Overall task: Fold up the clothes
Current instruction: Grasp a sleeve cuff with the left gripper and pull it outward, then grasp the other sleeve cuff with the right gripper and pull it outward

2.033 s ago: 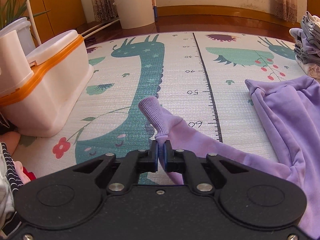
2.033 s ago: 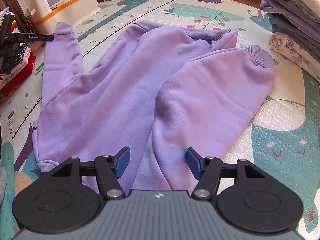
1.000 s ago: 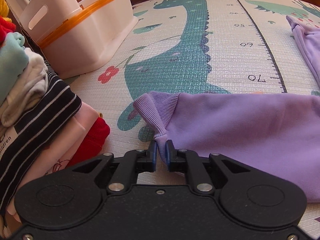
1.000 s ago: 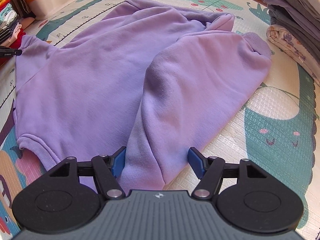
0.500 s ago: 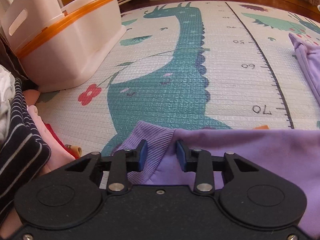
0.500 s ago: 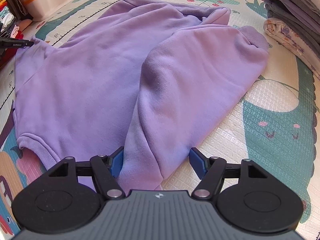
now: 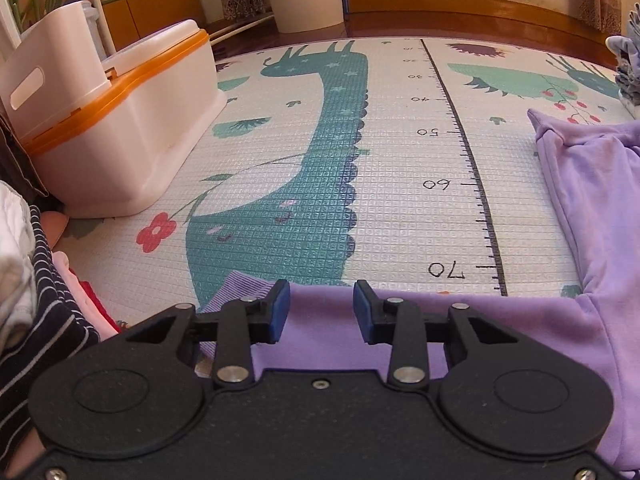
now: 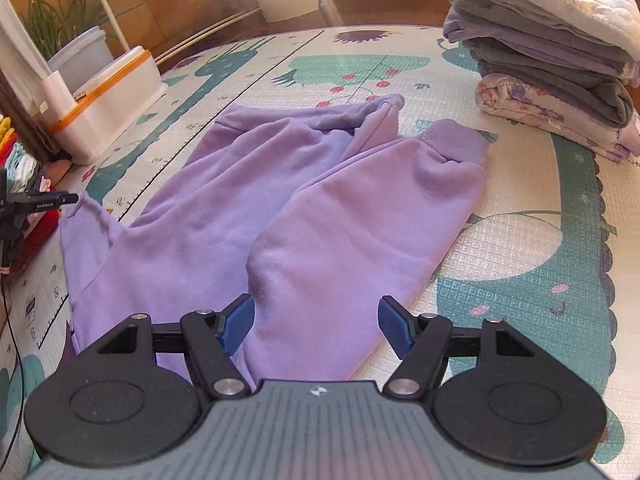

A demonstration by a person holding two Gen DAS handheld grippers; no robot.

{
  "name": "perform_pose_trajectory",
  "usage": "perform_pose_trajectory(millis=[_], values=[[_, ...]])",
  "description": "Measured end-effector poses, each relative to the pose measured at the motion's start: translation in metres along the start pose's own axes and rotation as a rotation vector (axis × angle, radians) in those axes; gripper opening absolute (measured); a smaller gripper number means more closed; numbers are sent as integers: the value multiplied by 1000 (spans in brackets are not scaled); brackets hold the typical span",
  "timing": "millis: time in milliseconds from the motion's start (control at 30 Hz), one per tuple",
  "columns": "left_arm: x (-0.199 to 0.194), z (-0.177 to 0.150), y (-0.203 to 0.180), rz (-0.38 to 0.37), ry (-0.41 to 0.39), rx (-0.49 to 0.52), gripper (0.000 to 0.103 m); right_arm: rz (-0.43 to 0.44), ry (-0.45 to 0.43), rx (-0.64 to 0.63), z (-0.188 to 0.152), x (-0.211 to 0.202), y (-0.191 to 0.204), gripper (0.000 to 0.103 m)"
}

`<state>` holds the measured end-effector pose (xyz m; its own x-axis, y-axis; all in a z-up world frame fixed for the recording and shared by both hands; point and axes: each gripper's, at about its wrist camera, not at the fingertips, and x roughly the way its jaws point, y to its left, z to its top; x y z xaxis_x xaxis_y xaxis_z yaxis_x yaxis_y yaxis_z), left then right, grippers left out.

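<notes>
Left wrist view. A stack of folded clothes (image 7: 36, 280), striped item uppermost, is seen at 9 o'clock. A white bin with an orange rim (image 7: 132, 120) is set on the play mat (image 7: 320, 160) at 10 o'clock. The left tool (image 7: 321, 311) is held open, blue pads apart, nothing gripped. Below it the left sleeve (image 7: 320, 344) of the purple sweatshirt (image 7: 592, 240) is laid flat on the mat, its ribbed cuff (image 7: 236, 292) just beside the left pad at 7 o'clock. The printed ruler line (image 7: 472, 168) is seen running from 12 toward 5 o'clock; the sweatshirt body is spread at 3 o'clock.

Right wrist view. The left tool (image 8: 44, 200) is visible at 9 o'clock, at the end of the spread sleeve. The sweatshirt (image 8: 208, 216) is laid on the mat (image 8: 520, 264) from 12 to 7 o'clock, neckline at 12. The right sleeve (image 8: 360, 232) is folded over the body, cuff (image 8: 452, 140) toward 1 o'clock. The right tool (image 8: 316, 320) is held open, its pads on either side of the sleeve's near end; contact with the fabric cannot be confirmed. A pile of folded clothes (image 8: 552, 60) is recorded at 2 o'clock, apart from the sweatshirt.
</notes>
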<state>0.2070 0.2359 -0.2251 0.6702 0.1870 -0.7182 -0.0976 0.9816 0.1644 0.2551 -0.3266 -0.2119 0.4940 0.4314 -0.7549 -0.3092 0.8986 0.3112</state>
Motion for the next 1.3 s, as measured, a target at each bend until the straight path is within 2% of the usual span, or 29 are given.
perform_pose_trajectory(millis=[133, 200, 267, 367, 567, 800, 867, 900, 933, 1000, 1067, 1300], values=[[-10, -7, -29, -129, 13, 46, 34, -81, -46, 165, 16, 18, -42, 54], [-14, -13, -45, -210, 28, 82, 36, -111, -59, 220, 23, 27, -59, 51], [-19, -21, -62, -287, 38, 130, 38, -135, -67, 252, 32, 35, -71, 51], [-25, -31, -79, -342, 49, 190, 44, -159, -79, 293, 49, 48, -87, 51], [-28, -43, -97, -449, 104, 220, 57, -191, -91, 361, 78, 72, -112, 51], [-28, -50, -105, -511, 196, 225, 60, -197, -56, 362, 89, 100, -118, 50], [-27, -53, -106, -505, 211, 224, 64, -188, -41, 369, 90, 105, -117, 35], [-26, -55, -106, -497, 217, 224, 66, -183, -31, 353, 90, 107, -114, 24], [-26, -56, -106, -495, 222, 224, 67, -175, -30, 329, 90, 106, -110, 18], [-25, -57, -105, -493, 226, 219, 67, -156, -44, 304, 90, 101, -106, 14], [-25, -56, -107, -491, 228, 221, 68, -143, -73, 317, 88, 90, -110, 13], [-24, -59, -109, -488, 223, 246, 73, -180, -164, 388, 67, 33, -132, 13]])
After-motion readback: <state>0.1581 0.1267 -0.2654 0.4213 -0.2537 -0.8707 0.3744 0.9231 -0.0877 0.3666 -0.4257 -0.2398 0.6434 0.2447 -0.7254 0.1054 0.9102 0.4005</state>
